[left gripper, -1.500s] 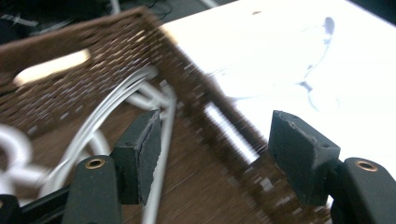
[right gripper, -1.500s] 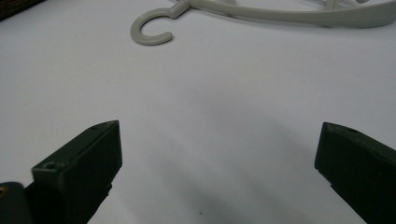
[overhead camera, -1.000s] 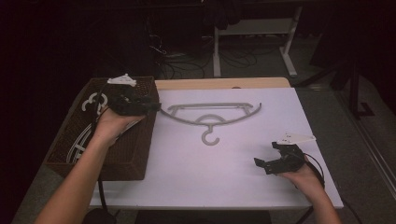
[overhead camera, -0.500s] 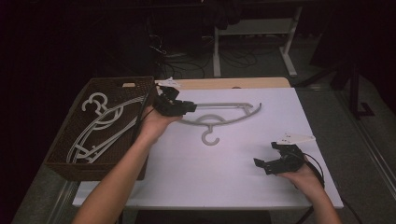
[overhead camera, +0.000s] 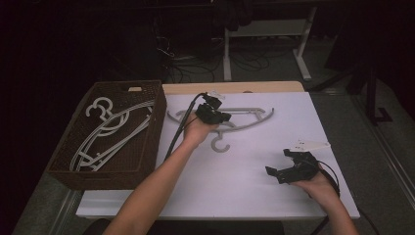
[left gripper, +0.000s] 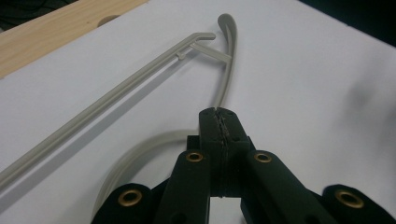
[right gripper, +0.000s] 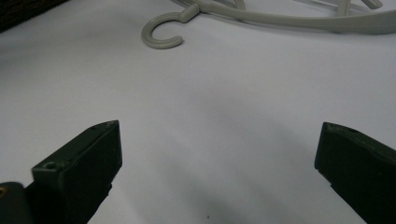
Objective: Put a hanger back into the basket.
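Note:
A grey plastic hanger lies flat on the white table, its hook pointing toward me. My left gripper hovers over the hanger's middle. In the left gripper view its jaws are pressed together with nothing between them, and the hanger's arm runs on beneath and beyond them. My right gripper rests low near the table's front right, jaws wide apart. In the right gripper view only bare table lies between them, with the hook farther off.
A dark wicker basket stands at the table's left and holds several more grey hangers. A wooden strip runs along the far edge. The white tabletop stretches toward me between the two hands.
My left hand has left the basket and swung right across the table to the hanger's middle. The right gripper has stayed where it was.

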Tool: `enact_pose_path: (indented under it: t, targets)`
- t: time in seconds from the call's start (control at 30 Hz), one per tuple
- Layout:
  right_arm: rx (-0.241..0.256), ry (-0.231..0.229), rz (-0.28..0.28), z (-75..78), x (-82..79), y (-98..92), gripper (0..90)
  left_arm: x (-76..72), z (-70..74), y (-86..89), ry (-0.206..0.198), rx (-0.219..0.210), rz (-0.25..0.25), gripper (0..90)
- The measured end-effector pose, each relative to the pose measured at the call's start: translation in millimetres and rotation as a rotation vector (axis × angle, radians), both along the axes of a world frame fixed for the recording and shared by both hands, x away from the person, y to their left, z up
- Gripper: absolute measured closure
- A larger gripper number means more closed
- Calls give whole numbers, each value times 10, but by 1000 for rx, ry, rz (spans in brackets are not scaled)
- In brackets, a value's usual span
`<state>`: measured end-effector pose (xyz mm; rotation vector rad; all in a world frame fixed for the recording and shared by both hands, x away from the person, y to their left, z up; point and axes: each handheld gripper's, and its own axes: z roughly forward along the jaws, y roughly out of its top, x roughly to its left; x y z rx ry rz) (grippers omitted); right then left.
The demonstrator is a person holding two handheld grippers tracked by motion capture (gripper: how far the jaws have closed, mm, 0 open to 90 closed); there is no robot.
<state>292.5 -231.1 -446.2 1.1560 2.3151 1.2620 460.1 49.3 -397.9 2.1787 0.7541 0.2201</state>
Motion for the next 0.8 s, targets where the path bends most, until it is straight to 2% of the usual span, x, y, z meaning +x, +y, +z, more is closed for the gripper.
enact_pose_path:
  t: [0.2, 0.33, 0.57, 0.73, 0.8]
  targets:
    - [5, 2, 5, -3, 4, 3, 8, 150, -227, -331, -11, 69, -35, 900]
    - [11, 3, 4, -4, 6, -6, 8, 225, -364, -457, -3, 94, -27, 900]
    - [16, 3, 4, -5, 4, -15, 8, 318, -513, -530, 21, 122, -2, 900]
    - [17, 4, 4, -8, 8, -16, 8, 331, -536, -519, 31, 131, 5, 900]
    - [17, 4, 4, -8, 8, -15, 8, 317, -527, -517, 48, 133, -7, 900]
